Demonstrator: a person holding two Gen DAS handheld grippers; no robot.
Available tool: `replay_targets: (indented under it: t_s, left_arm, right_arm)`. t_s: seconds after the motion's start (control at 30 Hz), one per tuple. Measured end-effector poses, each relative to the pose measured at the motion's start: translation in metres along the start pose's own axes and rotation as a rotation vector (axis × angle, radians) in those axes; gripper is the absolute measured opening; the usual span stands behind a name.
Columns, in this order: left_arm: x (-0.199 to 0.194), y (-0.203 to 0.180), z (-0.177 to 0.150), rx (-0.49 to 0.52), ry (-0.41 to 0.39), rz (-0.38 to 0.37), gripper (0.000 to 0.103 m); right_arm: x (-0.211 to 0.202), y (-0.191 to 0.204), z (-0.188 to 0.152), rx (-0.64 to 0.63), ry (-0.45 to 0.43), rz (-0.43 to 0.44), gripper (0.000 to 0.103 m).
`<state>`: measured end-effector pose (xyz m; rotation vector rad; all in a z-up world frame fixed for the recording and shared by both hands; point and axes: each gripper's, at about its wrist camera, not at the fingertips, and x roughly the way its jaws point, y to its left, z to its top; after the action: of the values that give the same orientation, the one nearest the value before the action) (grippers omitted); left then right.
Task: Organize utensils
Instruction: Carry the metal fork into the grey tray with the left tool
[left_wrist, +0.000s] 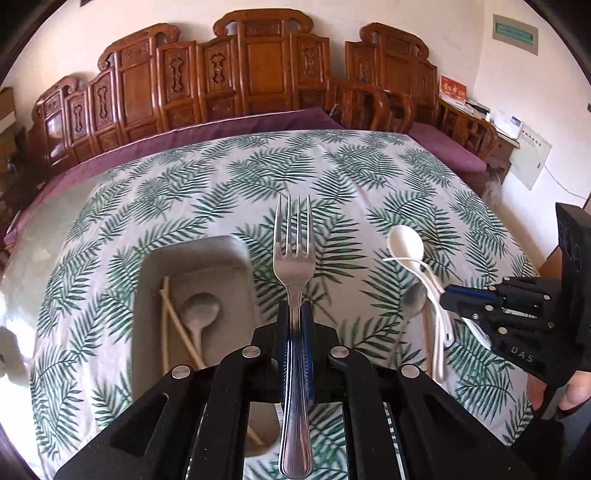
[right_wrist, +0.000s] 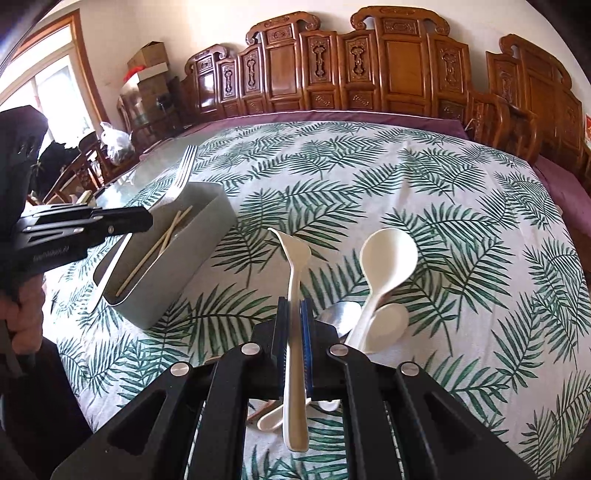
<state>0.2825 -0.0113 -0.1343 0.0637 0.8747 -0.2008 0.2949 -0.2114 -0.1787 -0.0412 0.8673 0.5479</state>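
The job looks partly done: the grey bin (left_wrist: 192, 258), left of centre in the left wrist view, already holds a pair of chopsticks (left_wrist: 166, 325) and a spoon (left_wrist: 201, 314) lying on its floor, while several pieces remain out on the leaf-print tablecloth (left_wrist: 369, 173). Two utensils are in transit. The left gripper (left_wrist: 295, 325) has its fingers clamped on the neck of a metal fork (left_wrist: 294, 258), tines pointing away toward the top of the frame and handle running back down to the bottom edge; the fork hangs just right of the bin's near wall, so by my reading it is about to go in. In the right wrist view the right gripper (right_wrist: 294, 332) is closed on the handle of a white spoon (right_wrist: 293, 295), its bowl seen edge-on and tilted up toward mid-frame. Left on the cloth, just right of that gripper, are two more white spoons (right_wrist: 388, 258) crossed over a metal spoon (right_wrist: 341, 317), and a further pale handle pokes out beneath the gripper near the bottom centre. The left unit appears at the left edge of the right view, held level over the bin's near corner; the right unit sits at the right edge of the left view, angled in toward the remaining pile.
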Motion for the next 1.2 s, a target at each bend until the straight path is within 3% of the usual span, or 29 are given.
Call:
replay_targets:
  t_s: [0.27, 0.5, 1.2]
  left_arm:
    - [0.003, 0.037, -0.004, -0.04, -0.005, 0.043, 0.006]
    - [0.028, 0.066, -0.017, -0.1, 0.039, 0.064, 0.006]
    - [0.064, 0.083, -0.031, -0.112, 0.136, 0.087, 0.006]
  right_arm:
    - [-0.003, 0.012, 0.001, -0.01, -0.024, 0.02, 0.008]
    - [0.003, 0.02, 0.0, -0.025, -0.013, 0.027, 0.008]
    - [0.011, 0.037, 0.002, -0.031, -0.01, 0.038, 0.008]
